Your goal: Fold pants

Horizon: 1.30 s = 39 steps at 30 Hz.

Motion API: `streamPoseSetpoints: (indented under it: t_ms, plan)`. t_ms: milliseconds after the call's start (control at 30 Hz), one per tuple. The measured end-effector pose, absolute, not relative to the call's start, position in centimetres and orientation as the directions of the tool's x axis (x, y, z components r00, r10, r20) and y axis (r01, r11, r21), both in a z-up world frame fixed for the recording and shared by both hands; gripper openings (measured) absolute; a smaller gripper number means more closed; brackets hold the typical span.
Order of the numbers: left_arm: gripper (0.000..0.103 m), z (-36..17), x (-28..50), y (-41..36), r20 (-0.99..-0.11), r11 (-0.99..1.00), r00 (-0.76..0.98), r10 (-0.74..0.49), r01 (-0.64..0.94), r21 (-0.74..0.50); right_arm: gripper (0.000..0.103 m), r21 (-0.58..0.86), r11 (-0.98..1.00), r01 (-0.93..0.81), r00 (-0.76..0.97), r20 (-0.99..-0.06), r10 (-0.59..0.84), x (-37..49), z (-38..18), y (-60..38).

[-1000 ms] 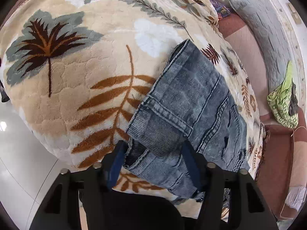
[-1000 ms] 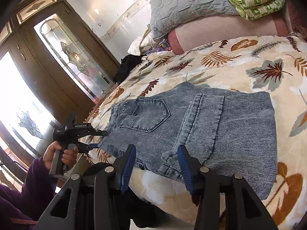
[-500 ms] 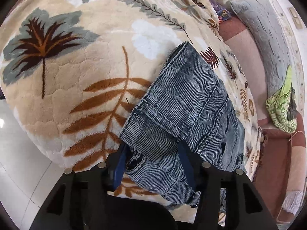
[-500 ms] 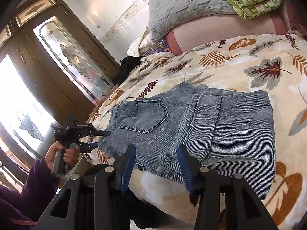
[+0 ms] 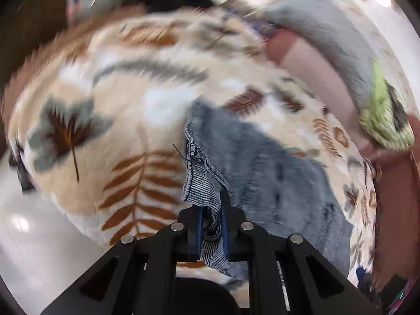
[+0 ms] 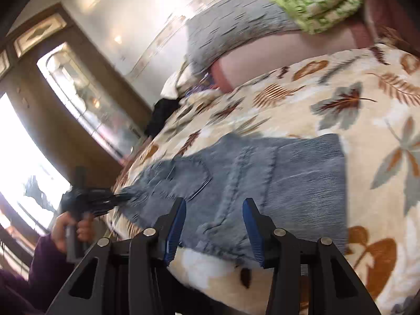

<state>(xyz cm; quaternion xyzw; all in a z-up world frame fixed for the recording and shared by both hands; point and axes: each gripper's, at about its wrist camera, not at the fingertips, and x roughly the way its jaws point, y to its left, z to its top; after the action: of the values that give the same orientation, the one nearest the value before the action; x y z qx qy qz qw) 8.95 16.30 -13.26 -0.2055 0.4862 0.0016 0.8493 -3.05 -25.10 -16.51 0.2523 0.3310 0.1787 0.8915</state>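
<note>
- The jeans [image 6: 262, 183] lie folded on the leaf-print blanket [image 6: 354, 92], close to its near edge. In the right wrist view their long axis runs from 9 o'clock to 3 o'clock.
- The left tongs [image 5: 212, 225] are pressed together on the jeans' end, with striped denim bunched between the blue pads [image 5: 225, 225]. In the right wrist view they sit at 9 o'clock, in the left hand [image 6: 76, 229].
- The right tongs [image 6: 214, 227] are spread wide and hold nothing. The jeans' near edge lies just ahead at 12 o'clock, about between the fingers.
- Judgement: the coming fold turns on that axis. The left tongs already hold one end, so that end would travel toward 3 o'clock, while the right tongs are nearest the middle seam to grip or steady it.
- Motion blur hides the finer folds.
</note>
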Motion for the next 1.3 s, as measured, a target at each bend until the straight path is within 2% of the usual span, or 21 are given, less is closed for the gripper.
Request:
streamPoseSetpoints:
  t_ms: [167,367,500,667,733,800,867,1000,1100,1233,1300]
  plan:
    - [0.012,-7.1,7.5,10.1,-0.766,0.966,0.611,-0.198,-0.014,-0.26,0.049,0.636,0.769,-0.062,0.776,-0.454,0.438,-3.8,-16.5,-28.8]
    - [0.012,-2.7,5.7,0.5,-0.727,0.955,0.621,-0.293,0.229,-0.189,0.049,0.743,0.669,0.014,0.833,-0.379,0.403,-4.9,-16.7,-33.1]
    - [0.012,-2.0,4.1,-7.1,-0.73,0.908,0.573,-0.373,0.386,-0.161,0.049,0.821,0.568,0.062,0.877,-0.317,0.361,-6.1,-17.3,-36.2]
    - [0.013,-5.7,3.6,-17.2,-0.783,0.831,0.438,-0.441,0.529,-0.172,0.048,0.882,0.458,0.108,0.92,-0.263,0.291,-8.0,-18.1,-39.8]
    - [0.017,-8.7,4.4,-19.2,-0.845,0.828,0.316,-0.431,0.51,-0.232,0.051,0.898,0.423,0.121,0.928,-0.254,0.273,-8.7,-18.4,-41.0]
    - [0.017,-9.9,4.8,-18.9,-0.854,0.824,0.244,-0.46,0.476,-0.308,0.056,0.902,0.411,0.129,0.931,-0.253,0.263,-9.2,-18.5,-41.7]
    - [0.017,-9.5,4.7,-17.7,-0.839,0.82,0.265,-0.475,0.478,-0.314,0.056,0.897,0.423,0.13,0.931,-0.257,0.259,-9.6,-18.3,-42.1]
    - [0.045,-7.7,5.0,-13.7,-0.812,0.859,0.386,-0.437,0.446,-0.251,0.056,0.867,0.478,0.143,0.915,-0.299,0.269,-9.1,-18.0,-41.7]
    - [0.045,-8.2,5.7,-11.4,-0.822,0.899,0.448,-0.352,0.406,-0.164,0.056,0.833,0.534,0.148,0.891,-0.346,0.293,-7.7,-18.1,-40.2]
    - [0.045,-11.2,6.1,-9.6,-0.862,0.927,0.442,-0.25,0.368,-0.08,0.056,0.711,0.686,0.152,0.831,-0.468,0.302,-4.2,-17.3,-36.9]
    - [0.045,-12.3,5.9,-8.9,-0.872,0.93,0.428,-0.237,0.359,-0.077,0.056,0.673,0.726,0.142,0.815,-0.496,0.3,-2.6,-17.0,-35.8]
